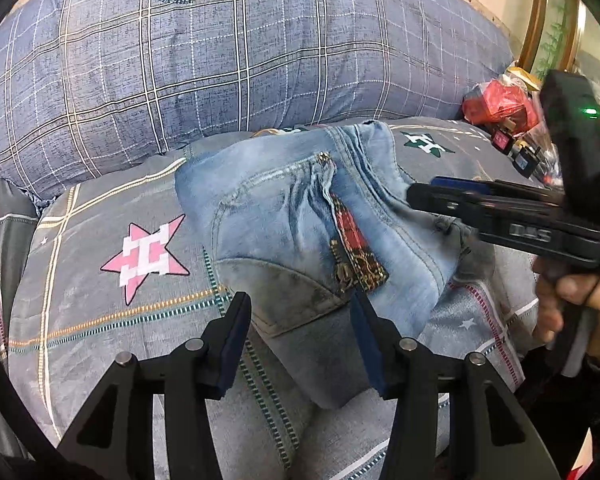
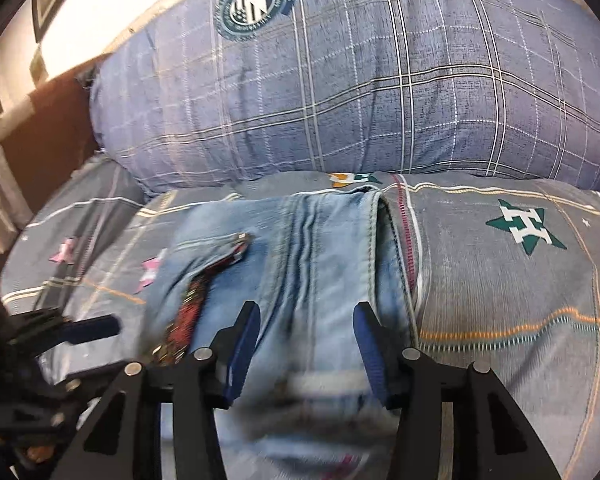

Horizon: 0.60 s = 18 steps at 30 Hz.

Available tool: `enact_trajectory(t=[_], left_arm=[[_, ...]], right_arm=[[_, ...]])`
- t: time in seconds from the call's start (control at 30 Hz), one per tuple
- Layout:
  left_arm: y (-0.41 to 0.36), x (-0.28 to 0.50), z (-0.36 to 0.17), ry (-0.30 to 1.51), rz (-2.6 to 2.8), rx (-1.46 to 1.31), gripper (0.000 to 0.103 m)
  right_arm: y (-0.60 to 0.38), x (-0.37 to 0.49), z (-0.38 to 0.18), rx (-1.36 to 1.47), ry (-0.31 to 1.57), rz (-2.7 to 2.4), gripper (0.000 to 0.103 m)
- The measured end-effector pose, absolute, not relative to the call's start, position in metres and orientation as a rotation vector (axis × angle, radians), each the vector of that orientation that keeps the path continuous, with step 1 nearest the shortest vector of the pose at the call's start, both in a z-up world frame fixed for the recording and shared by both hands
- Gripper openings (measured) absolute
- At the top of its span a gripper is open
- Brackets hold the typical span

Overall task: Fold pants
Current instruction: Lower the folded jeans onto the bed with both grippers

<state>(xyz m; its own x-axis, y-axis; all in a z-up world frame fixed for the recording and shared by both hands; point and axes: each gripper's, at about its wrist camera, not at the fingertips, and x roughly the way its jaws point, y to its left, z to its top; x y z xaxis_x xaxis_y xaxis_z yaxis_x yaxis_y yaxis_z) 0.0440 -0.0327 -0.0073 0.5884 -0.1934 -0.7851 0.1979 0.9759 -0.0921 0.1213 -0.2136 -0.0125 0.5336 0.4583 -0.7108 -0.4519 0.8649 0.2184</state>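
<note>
Light blue jeans point(image 1: 284, 216) lie folded in a bundle on the bed, with a red and gold patch and zipper point(image 1: 356, 252) on top. My left gripper point(image 1: 300, 312) is open, its jaws either side of the bundle's near grey-blue edge, nothing held. My right gripper point(image 2: 306, 320) is open over the jeans point(image 2: 320, 248), denim lying between its jaws. It shows in the left wrist view point(image 1: 420, 192) at the bundle's right side, held by a hand point(image 1: 572, 300). The left gripper shows at the left edge of the right wrist view point(image 2: 100, 326).
The bed cover point(image 1: 100, 320) is grey with pink point(image 1: 148, 258) and green point(image 2: 524, 228) stars. A large blue plaid pillow point(image 1: 220, 68) lies behind the jeans. Red packages and small items point(image 1: 504, 112) sit at the far right beside the bed.
</note>
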Motion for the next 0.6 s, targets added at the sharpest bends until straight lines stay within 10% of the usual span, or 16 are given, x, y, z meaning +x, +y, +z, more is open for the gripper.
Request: enact_trajectory(t=[0.6], left_arm=[[0.005, 0.049, -0.010, 0.962, -0.231, -0.196, 0.060]], right_arm=[[-0.279, 0.127, -0.024, 0.319, 0.889, 0.527, 0.061]])
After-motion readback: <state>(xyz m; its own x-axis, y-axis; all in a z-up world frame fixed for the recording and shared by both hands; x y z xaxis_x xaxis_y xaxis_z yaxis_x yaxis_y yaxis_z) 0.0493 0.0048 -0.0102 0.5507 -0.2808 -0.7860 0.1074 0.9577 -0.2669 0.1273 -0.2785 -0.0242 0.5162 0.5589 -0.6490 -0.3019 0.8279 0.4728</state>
